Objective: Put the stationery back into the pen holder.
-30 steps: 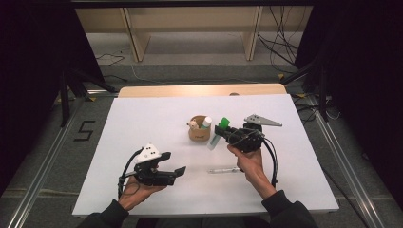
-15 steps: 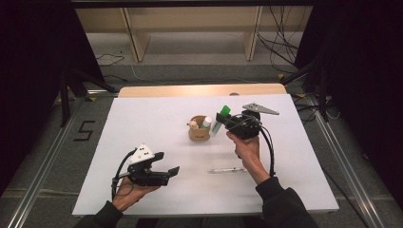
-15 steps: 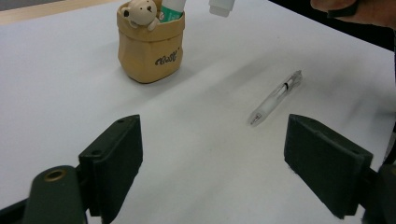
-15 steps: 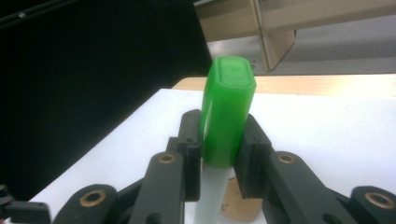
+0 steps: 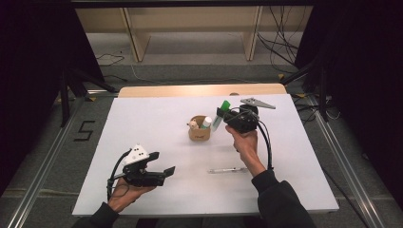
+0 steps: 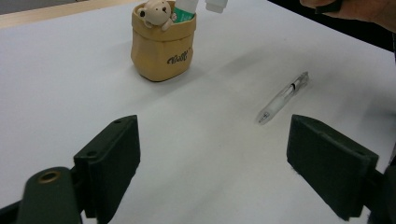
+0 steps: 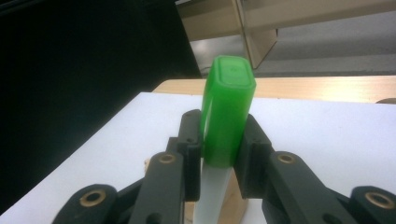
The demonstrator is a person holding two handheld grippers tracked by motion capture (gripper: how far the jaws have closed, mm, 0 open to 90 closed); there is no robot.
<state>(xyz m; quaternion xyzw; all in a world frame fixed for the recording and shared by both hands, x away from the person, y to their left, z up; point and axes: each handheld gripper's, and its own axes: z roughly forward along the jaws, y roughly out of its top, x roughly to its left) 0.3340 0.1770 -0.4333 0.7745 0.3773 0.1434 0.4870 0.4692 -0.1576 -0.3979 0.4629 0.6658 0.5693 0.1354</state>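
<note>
A tan pouch-shaped holder (image 5: pixel 199 129) (image 6: pixel 161 46) with a small bear figure on its rim stands mid-table, a white-and-green marker standing inside it. My right gripper (image 5: pixel 221 115) (image 7: pixel 223 140) is shut on a green-capped white marker (image 5: pixel 221 111) (image 7: pixel 227 109), held tilted just right of and above the holder. The marker's white end (image 6: pixel 216 5) hangs over the holder's mouth. A clear pen (image 5: pixel 228 169) (image 6: pixel 285 97) lies on the table in front of the right hand. Low at the front left, my left gripper (image 5: pixel 159 173) (image 6: pixel 233 170) is open with nothing between its jaws.
A white sheet (image 5: pixel 157 118) covers the table, whose wooden far edge (image 5: pixel 199 90) shows. Wooden shelf legs and cables lie on the floor beyond. Metal rails run along both sides. A floor mark "5" (image 5: pixel 84 130) sits at the left.
The right gripper has carried the green-capped marker up and away from me, to beside the holder. The left gripper has drifted slightly left and toward me.
</note>
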